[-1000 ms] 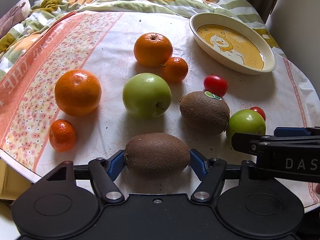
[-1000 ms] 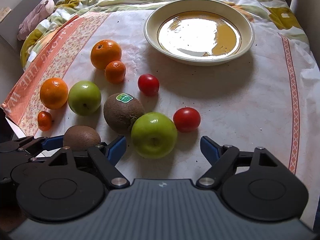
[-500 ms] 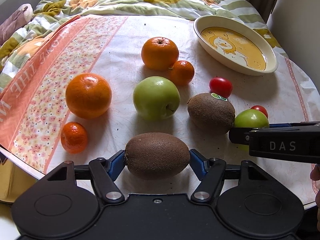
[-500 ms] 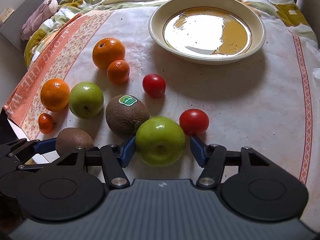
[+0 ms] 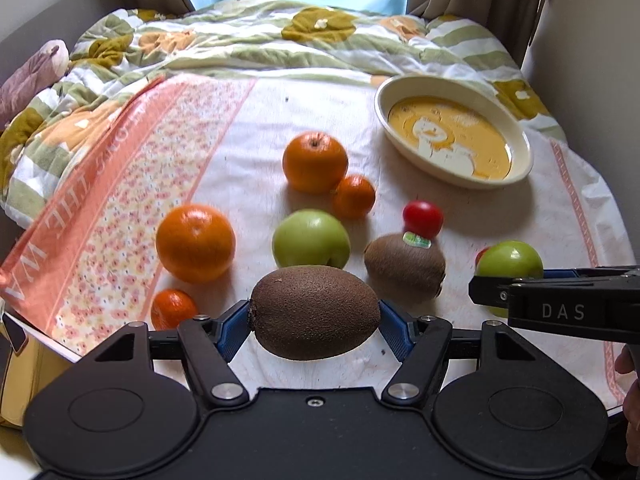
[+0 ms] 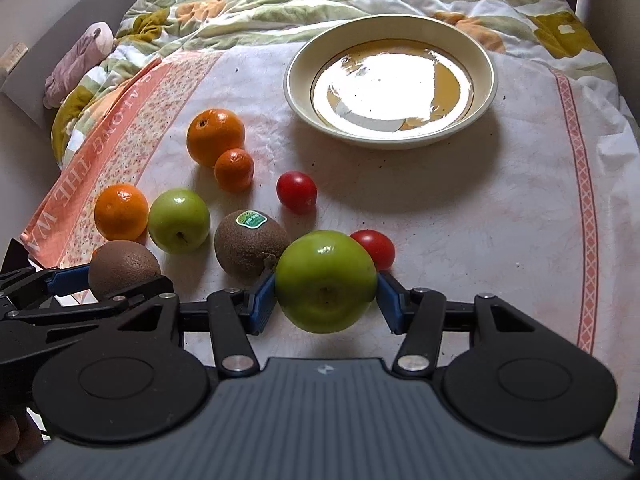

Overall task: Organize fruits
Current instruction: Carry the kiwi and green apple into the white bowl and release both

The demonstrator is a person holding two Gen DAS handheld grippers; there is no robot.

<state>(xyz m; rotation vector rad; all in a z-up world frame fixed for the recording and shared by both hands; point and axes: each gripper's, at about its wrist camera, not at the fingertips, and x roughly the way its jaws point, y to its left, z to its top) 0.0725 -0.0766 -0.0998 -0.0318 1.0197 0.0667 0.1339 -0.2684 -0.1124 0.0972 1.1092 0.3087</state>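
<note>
My left gripper is shut on a brown kiwi and holds it above the tablecloth. My right gripper is shut on a green apple, lifted just off the cloth. On the cloth lie a second kiwi with a sticker, another green apple, two oranges, a small mandarin and two red tomatoes. Another small mandarin lies near the left edge. The cream bowl stands empty at the back.
A flowered quilt lies bunched behind the table. The table edge runs along the left and the right. Bare cloth lies in front of the bowl.
My right gripper closed on the green apple and lifted it. My left gripper raised the kiwi off the cloth.
</note>
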